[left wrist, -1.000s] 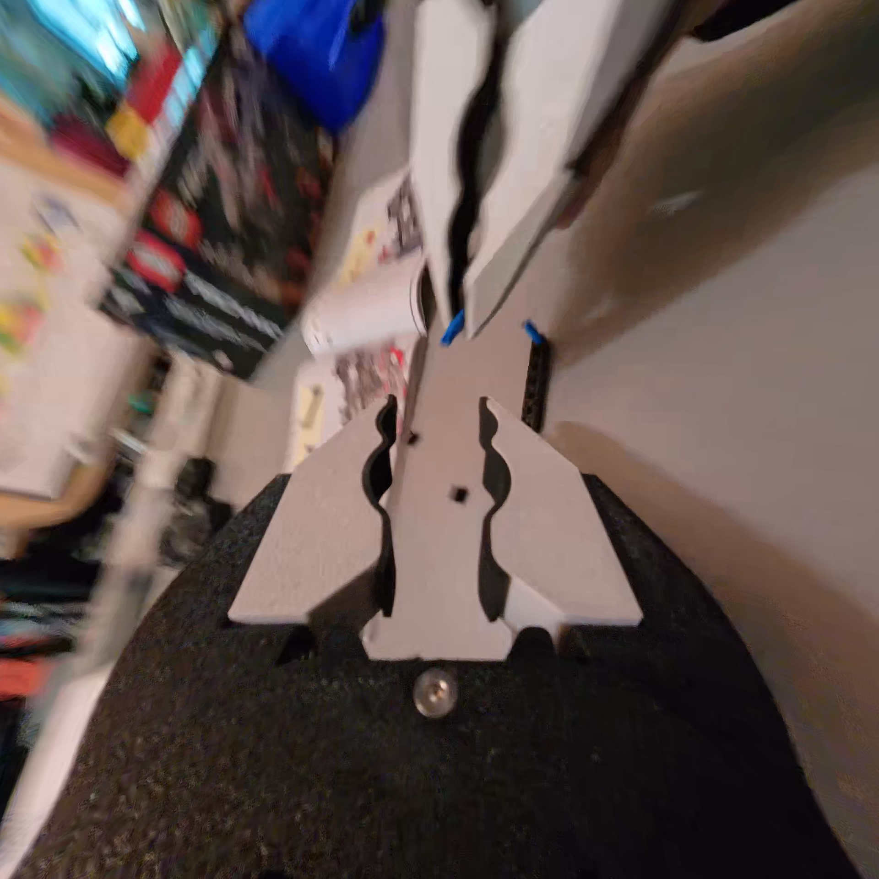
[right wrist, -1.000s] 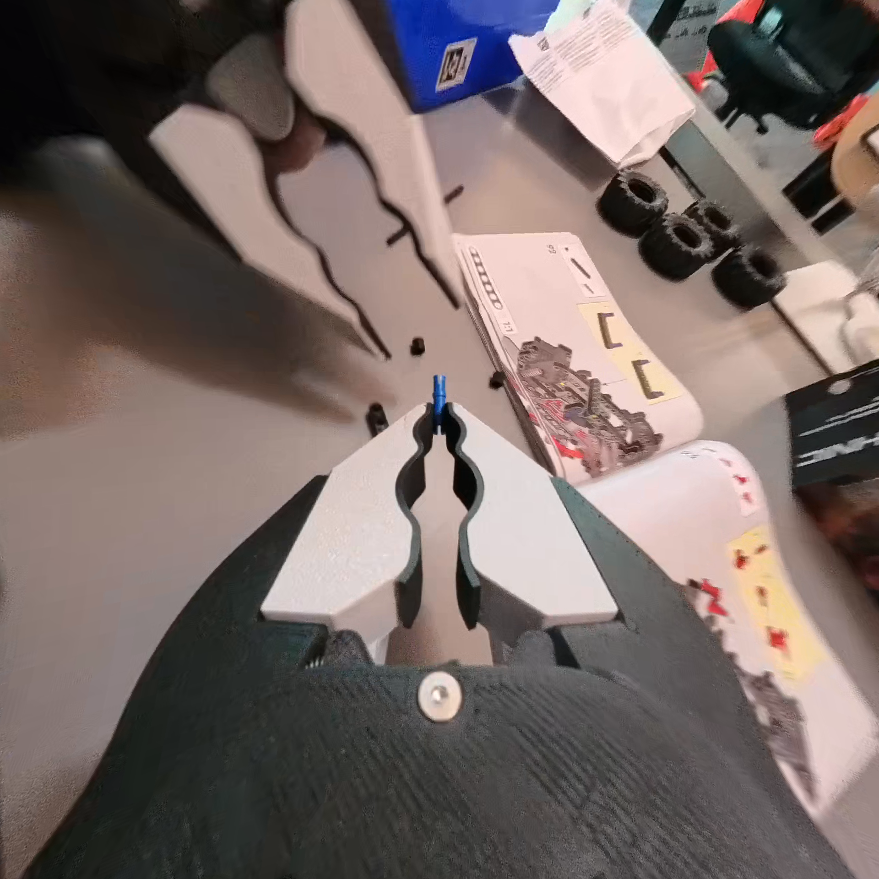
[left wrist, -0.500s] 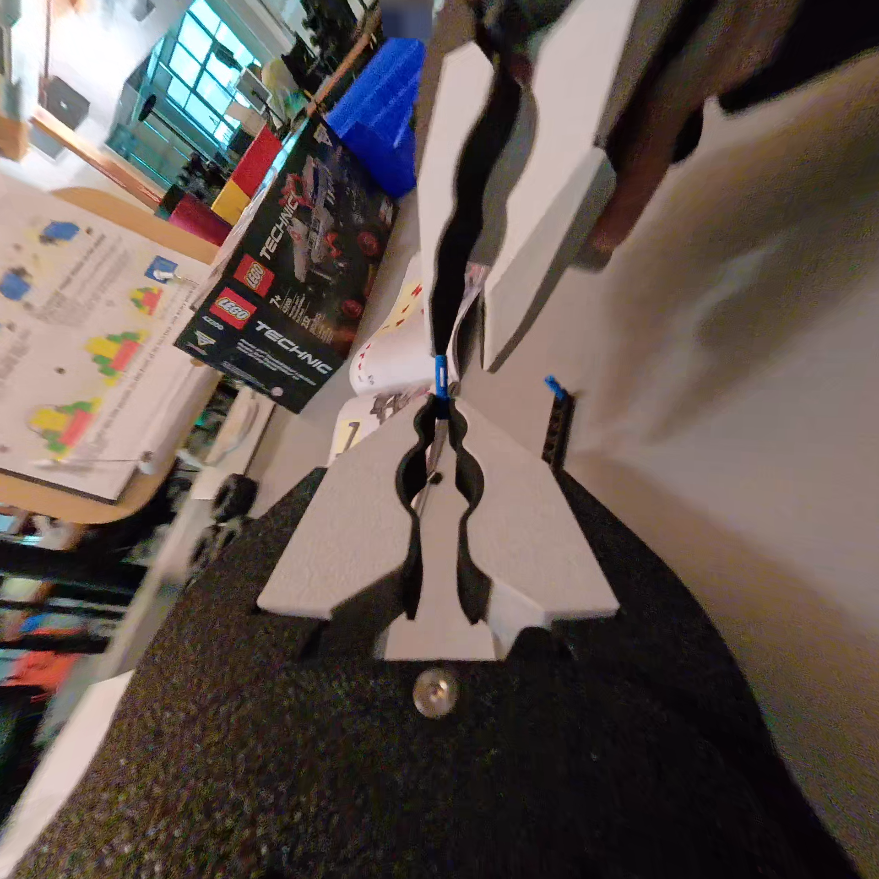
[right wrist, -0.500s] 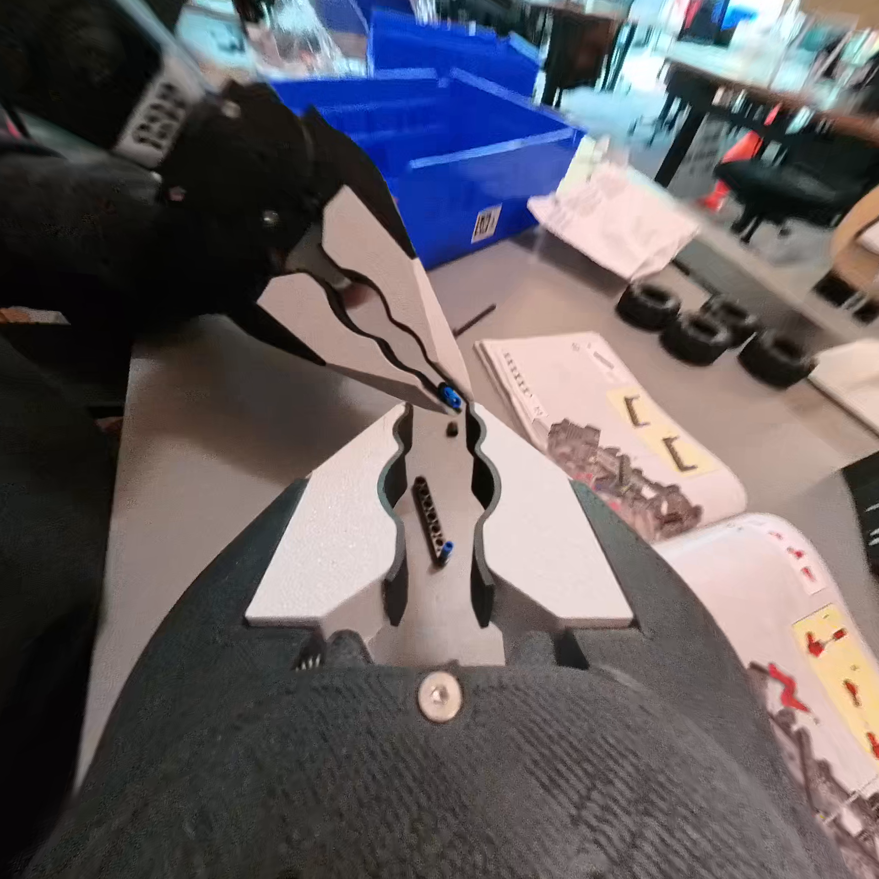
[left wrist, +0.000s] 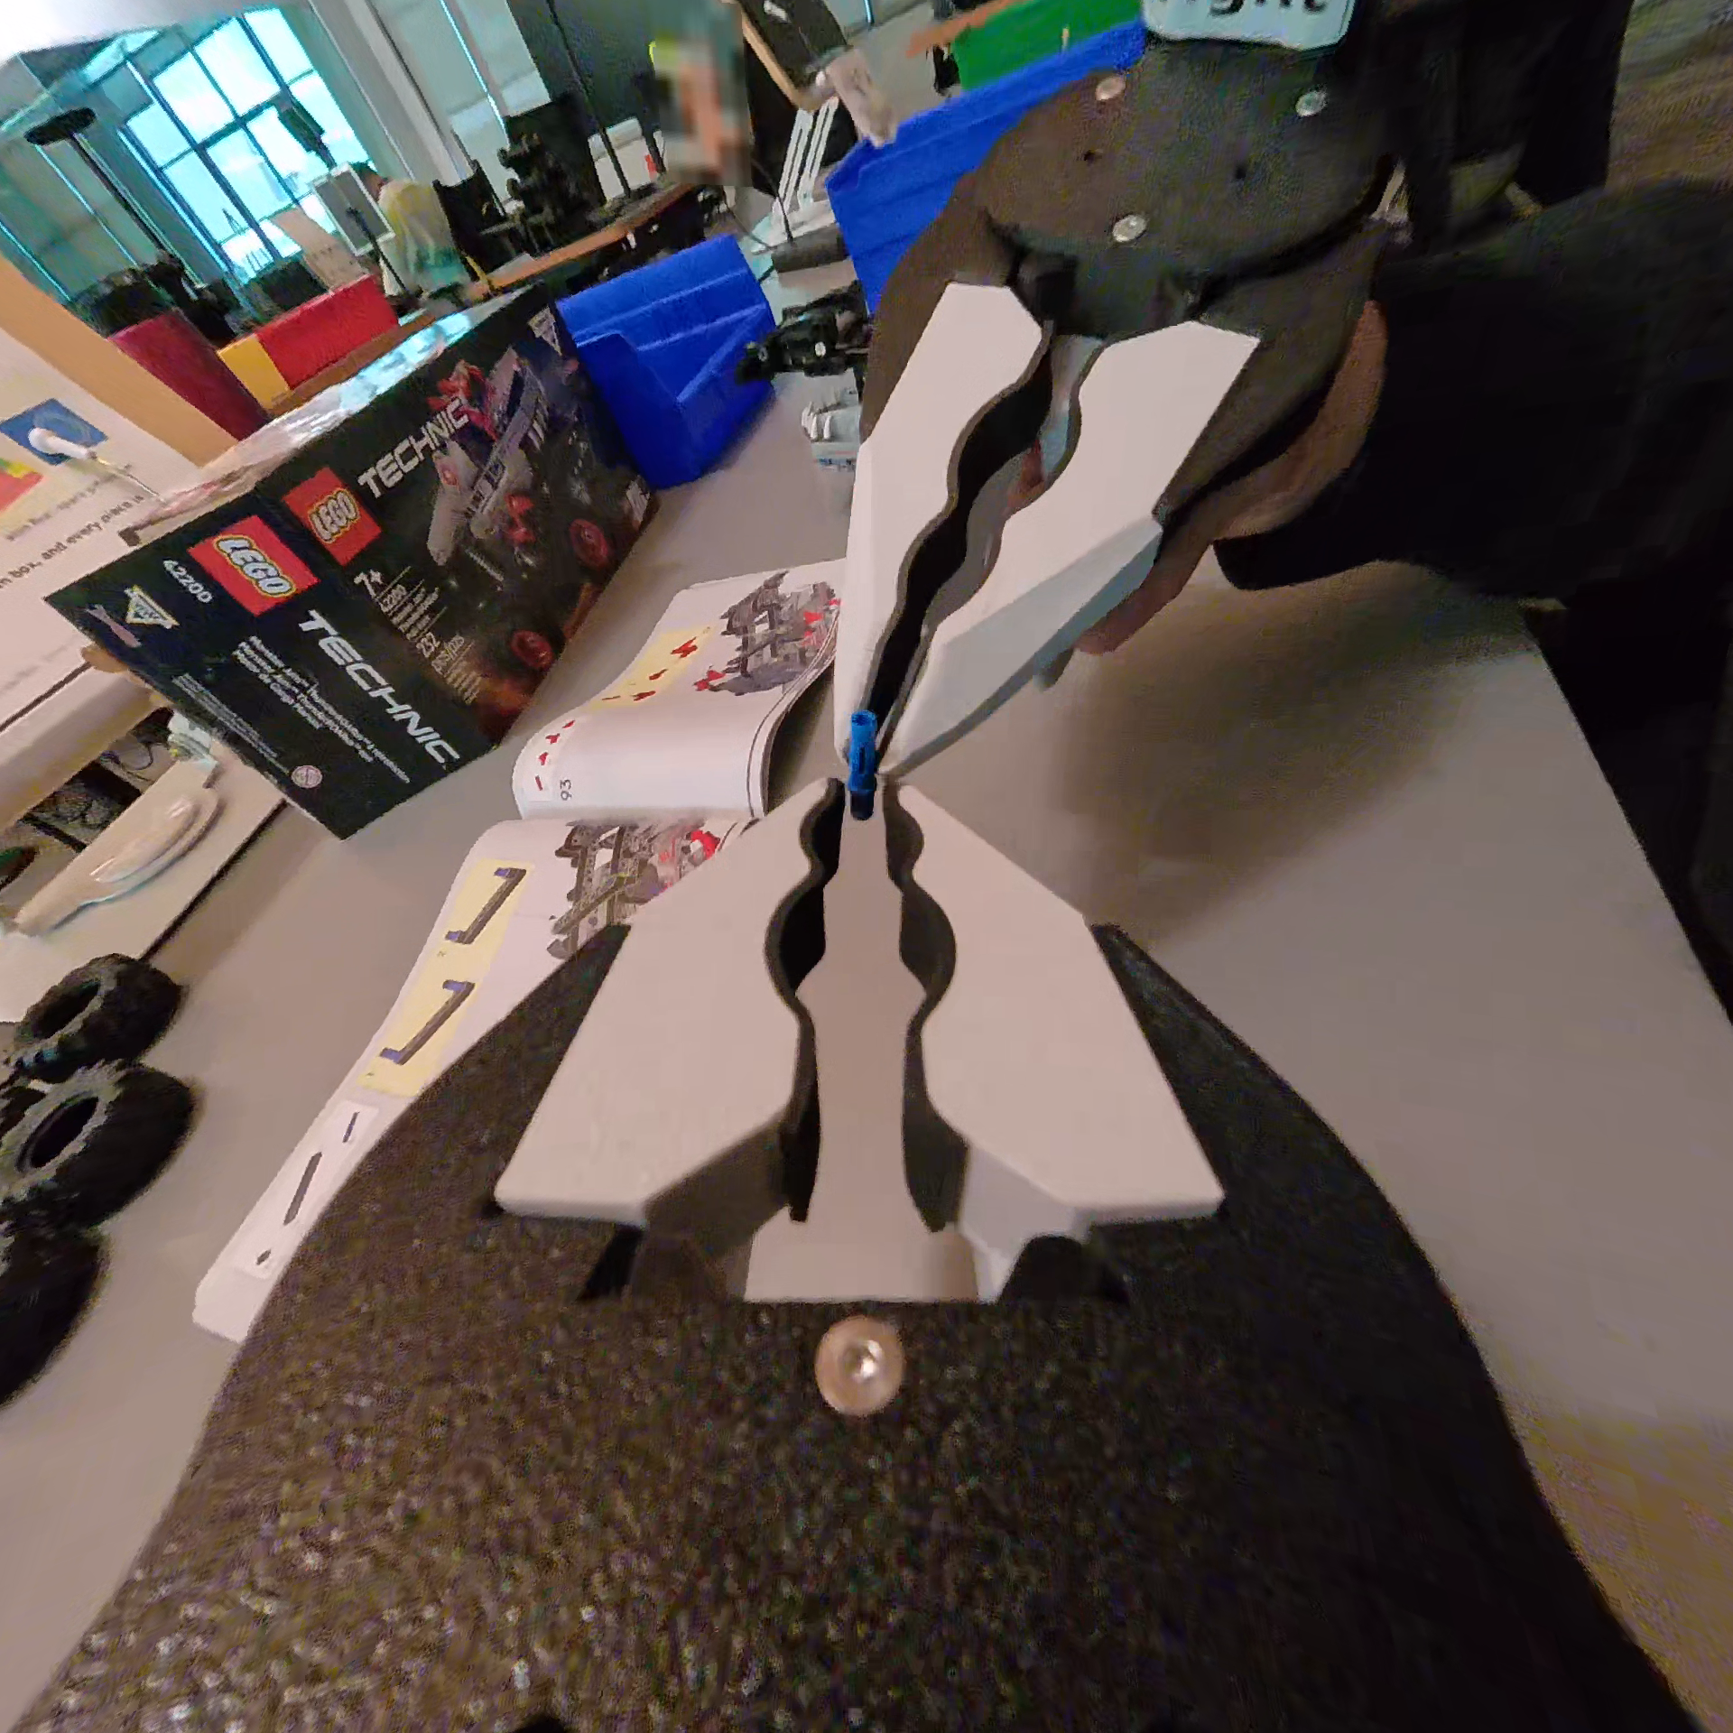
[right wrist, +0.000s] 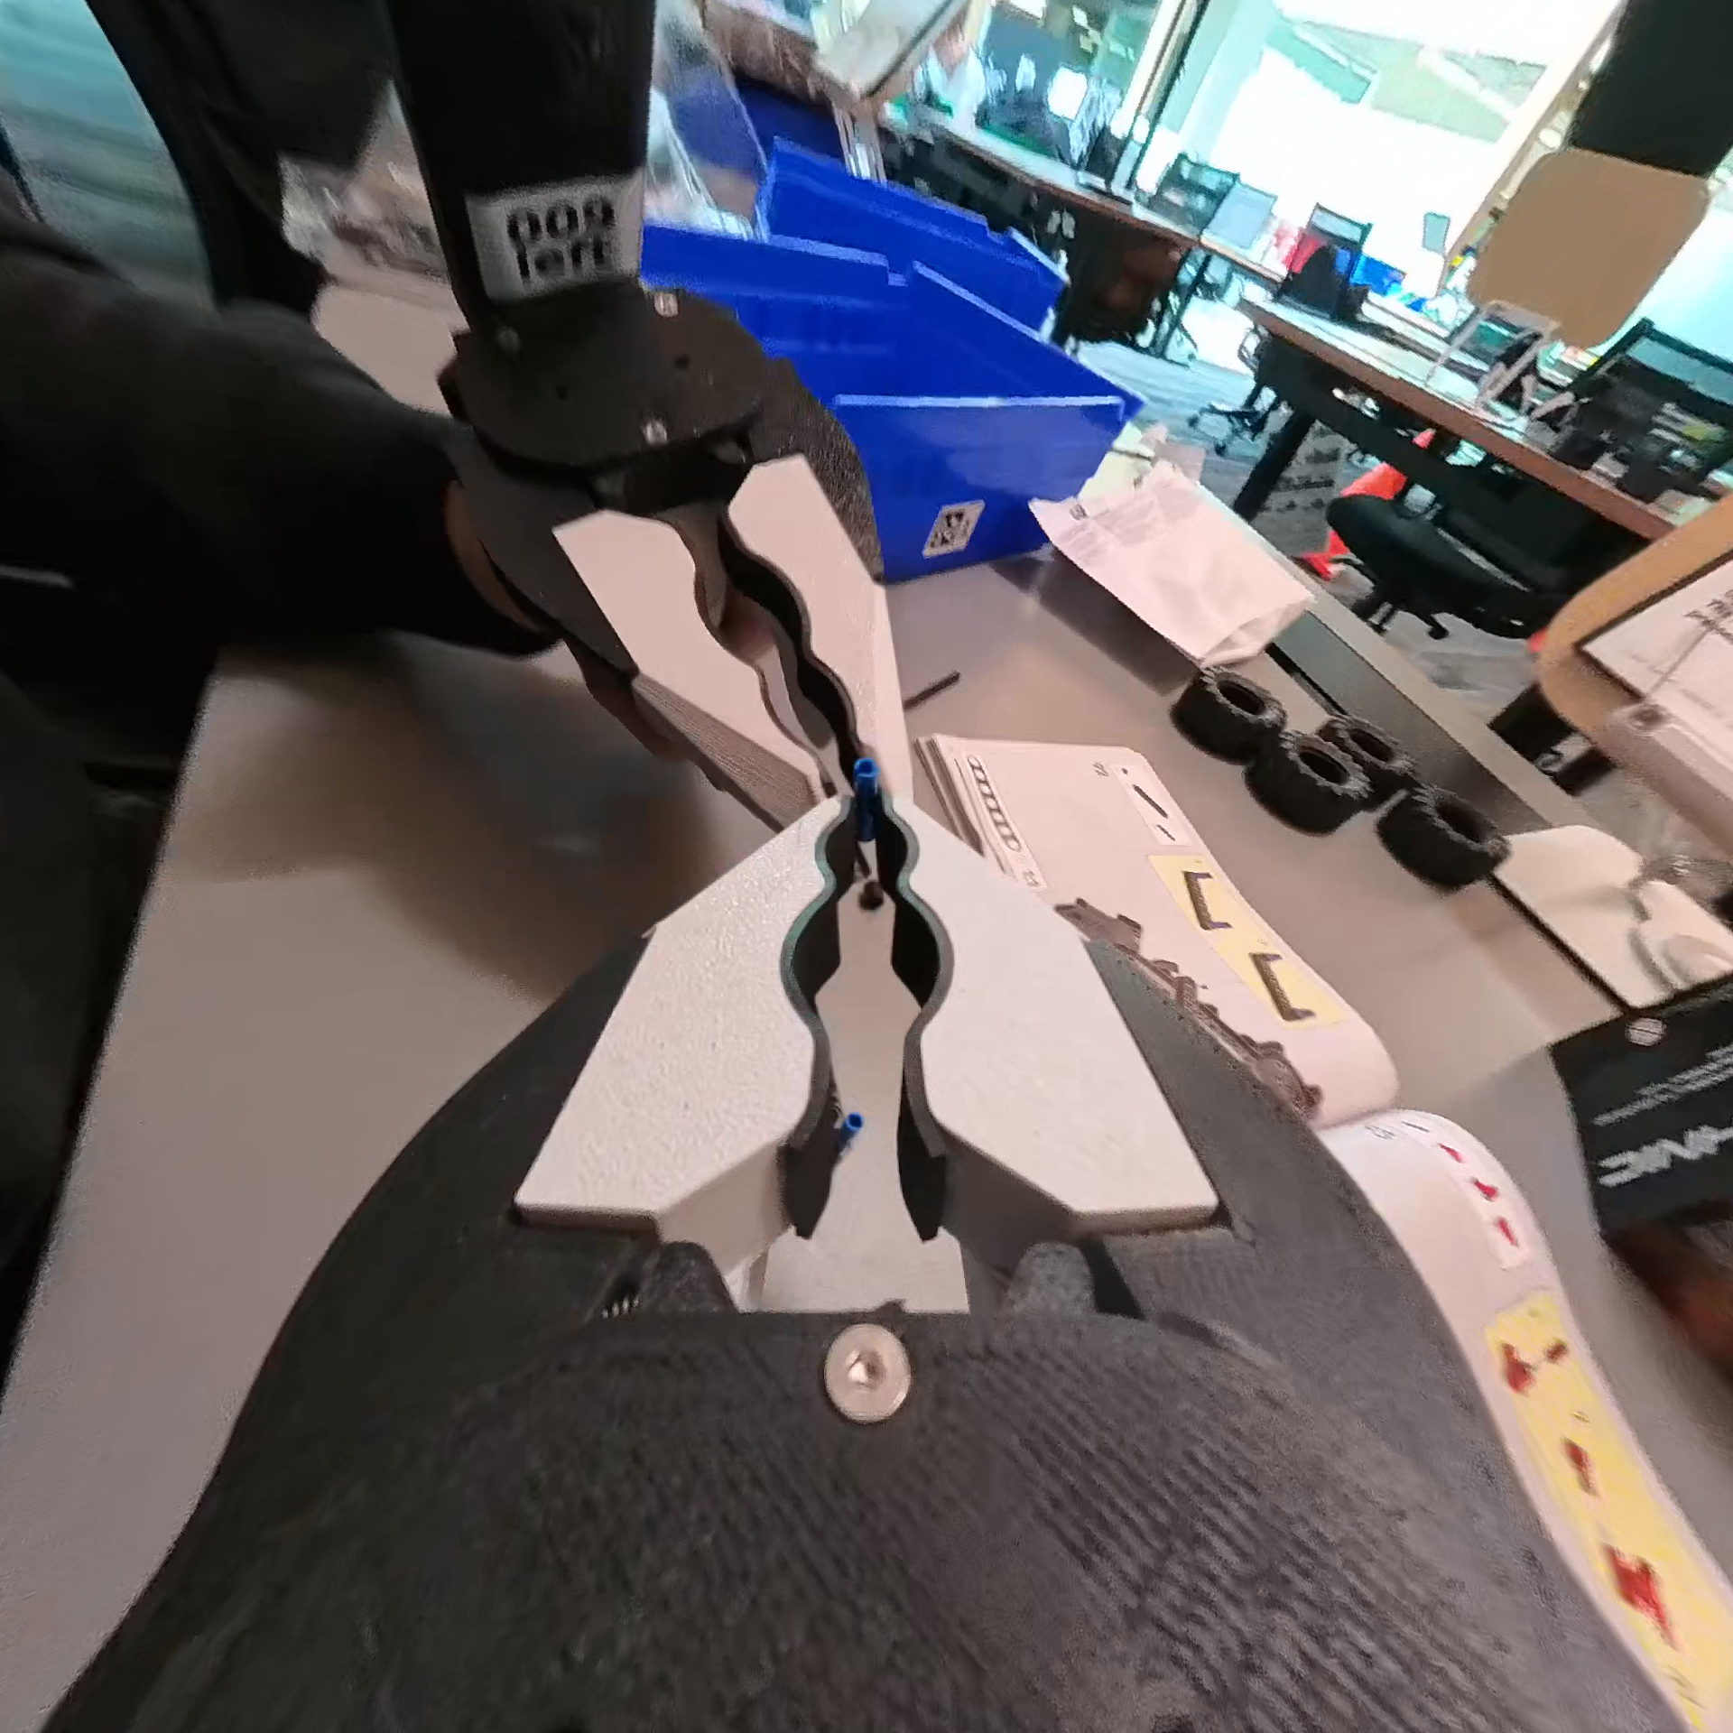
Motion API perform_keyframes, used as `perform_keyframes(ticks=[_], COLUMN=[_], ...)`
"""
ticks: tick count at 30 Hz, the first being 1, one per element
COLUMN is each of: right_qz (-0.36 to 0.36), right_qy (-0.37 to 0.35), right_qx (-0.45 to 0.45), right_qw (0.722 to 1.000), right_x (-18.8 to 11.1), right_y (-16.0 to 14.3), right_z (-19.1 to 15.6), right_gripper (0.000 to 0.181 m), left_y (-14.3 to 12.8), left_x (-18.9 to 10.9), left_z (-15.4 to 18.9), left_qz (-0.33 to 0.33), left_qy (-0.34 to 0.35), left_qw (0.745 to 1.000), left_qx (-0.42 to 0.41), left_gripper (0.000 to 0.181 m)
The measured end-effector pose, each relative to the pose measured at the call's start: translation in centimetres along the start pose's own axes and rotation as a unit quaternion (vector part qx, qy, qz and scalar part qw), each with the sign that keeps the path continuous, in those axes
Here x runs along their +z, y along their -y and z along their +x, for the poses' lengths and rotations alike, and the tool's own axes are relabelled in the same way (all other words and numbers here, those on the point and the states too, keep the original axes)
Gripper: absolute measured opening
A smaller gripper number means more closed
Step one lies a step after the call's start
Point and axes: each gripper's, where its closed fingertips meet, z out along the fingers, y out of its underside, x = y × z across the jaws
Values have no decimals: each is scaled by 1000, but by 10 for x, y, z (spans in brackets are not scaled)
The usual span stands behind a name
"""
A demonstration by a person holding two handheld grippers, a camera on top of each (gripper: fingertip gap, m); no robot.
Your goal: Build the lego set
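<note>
A small blue pin (left wrist: 861, 750) stands upright where the two grippers meet above the grey table (left wrist: 1313, 844). My right gripper (right wrist: 865, 825) is shut on the blue pin (right wrist: 865, 783). In the left wrist view the right gripper (left wrist: 867, 764) comes down from above with the pin in its tips. My left gripper (left wrist: 858, 806) is slightly open. The pin's lower end sits between its tips with a thin gap on each side. A black beam (right wrist: 821, 1163) with a blue pin lies on the table under my right fingers.
A lego box (left wrist: 375, 600) and an open instruction booklet (left wrist: 675, 713) lie on the left. In the right wrist view the booklet (right wrist: 1125, 863), black tyres (right wrist: 1313, 769), blue bins (right wrist: 938, 394), a white bag (right wrist: 1172, 563) and a black axle (right wrist: 928, 689) surround the work spot. Less than 4 cm separates the two grippers' tips.
Half a second ago my left gripper was shut on the pin and my right was open. Now my right gripper has shut on the pin again and my left jaws have eased apart.
</note>
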Motion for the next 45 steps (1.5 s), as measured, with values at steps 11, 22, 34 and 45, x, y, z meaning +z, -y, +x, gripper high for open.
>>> perform_keyframes(ticks=[11,22,34,45], right_qz=[-100,-100,-94,-72], right_qy=[-103,-96,-87,-77], right_qx=[-146,-162,-126,-113], right_qw=[979,977,984,988], right_x=[8,11,12,11], right_y=[-13,-17,-16,-15], right_z=[12,8,8,6], right_gripper=[2,2,0,11], left_y=[10,6,3,3], left_x=[-13,-9,-13,-12], left_z=[-7,-8,-4,-10], left_qz=[6,-4,1,14], left_qy=[-19,-32,-49,-50], left_qw=[996,987,993,983], left_qx=[-90,-158,-109,-174], left_gripper=[16,0,12,2])
